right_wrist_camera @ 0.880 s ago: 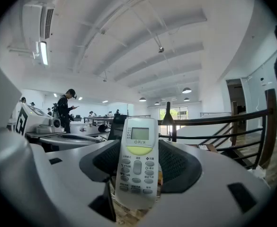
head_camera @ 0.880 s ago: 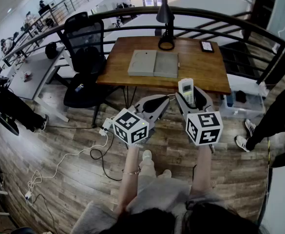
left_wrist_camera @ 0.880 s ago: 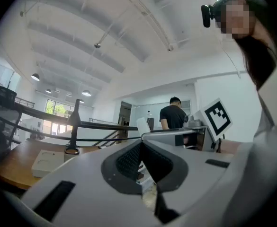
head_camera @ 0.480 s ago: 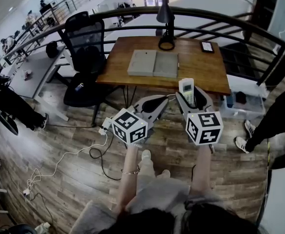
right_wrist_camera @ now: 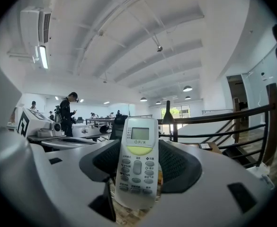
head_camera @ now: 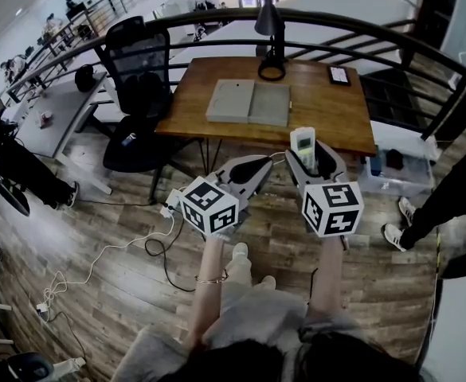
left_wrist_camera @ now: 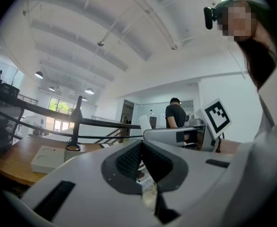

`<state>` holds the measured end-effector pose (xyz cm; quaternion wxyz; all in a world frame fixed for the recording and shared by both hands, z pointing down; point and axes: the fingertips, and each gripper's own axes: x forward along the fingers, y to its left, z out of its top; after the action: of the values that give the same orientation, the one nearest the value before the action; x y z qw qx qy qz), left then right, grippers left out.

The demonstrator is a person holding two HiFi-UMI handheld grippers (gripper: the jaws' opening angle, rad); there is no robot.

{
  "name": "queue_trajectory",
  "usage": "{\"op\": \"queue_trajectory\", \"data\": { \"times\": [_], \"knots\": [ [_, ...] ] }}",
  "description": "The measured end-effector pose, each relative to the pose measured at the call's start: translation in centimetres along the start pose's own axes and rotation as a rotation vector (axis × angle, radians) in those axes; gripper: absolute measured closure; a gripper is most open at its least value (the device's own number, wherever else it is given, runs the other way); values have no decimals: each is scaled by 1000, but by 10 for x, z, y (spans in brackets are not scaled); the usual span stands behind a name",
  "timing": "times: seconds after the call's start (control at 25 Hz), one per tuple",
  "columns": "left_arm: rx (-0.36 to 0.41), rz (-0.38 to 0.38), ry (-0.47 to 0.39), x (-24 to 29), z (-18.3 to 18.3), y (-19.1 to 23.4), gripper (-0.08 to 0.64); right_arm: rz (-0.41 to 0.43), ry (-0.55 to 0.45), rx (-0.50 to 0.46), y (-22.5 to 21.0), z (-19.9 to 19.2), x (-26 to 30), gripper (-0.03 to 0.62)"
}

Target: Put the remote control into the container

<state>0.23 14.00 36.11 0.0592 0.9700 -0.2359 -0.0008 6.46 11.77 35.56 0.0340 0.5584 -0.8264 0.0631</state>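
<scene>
While both forearms reach straight out from my body, side by side, I carry the two grippers about level above the wood-plank floor [head_camera: 121,277], short of the brown wooden table [head_camera: 328,110].

Right gripper [head_camera: 314,164]: jaws clamped on the white remote control with grey buttons and a small screen [right_wrist_camera: 137,160]. The black pads press its two long edges. The button face looks back at the gripper's camera, and the screen end juts out past the jaw tips. Seen from the head view, the remote pokes forward from the gripper, near the table's front edge but not over it.

Left gripper [head_camera: 252,168]: jaws drawn together, tips meeting, nothing between them. It rides just beside the right one, angled a little inward. Thin bracelet [head_camera: 209,280] on that wrist.

The flat grey rectangular container in two halves [head_camera: 248,103] lies on the table top, well apart from the remote and beyond it. A black desk lamp [head_camera: 271,50] stands behind the container; a black office chair [head_camera: 137,78] sits at the table's left end.
</scene>
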Motion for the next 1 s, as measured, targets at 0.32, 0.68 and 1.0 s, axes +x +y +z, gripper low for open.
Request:
{"op": "queue_trajectory", "data": {
  "times": [0.32,0.68,1.0],
  "knots": [
    [-8,10,24,5,3,25,557,18,5,26,-5,3,30,341],
    [-19,0,-11,31,14,82,557,10,30,-16,-28,13,85,341],
    [-11,-57,-24,58,30,118,557,-6,46,-45,-46,25,125,341]
  ]
}}
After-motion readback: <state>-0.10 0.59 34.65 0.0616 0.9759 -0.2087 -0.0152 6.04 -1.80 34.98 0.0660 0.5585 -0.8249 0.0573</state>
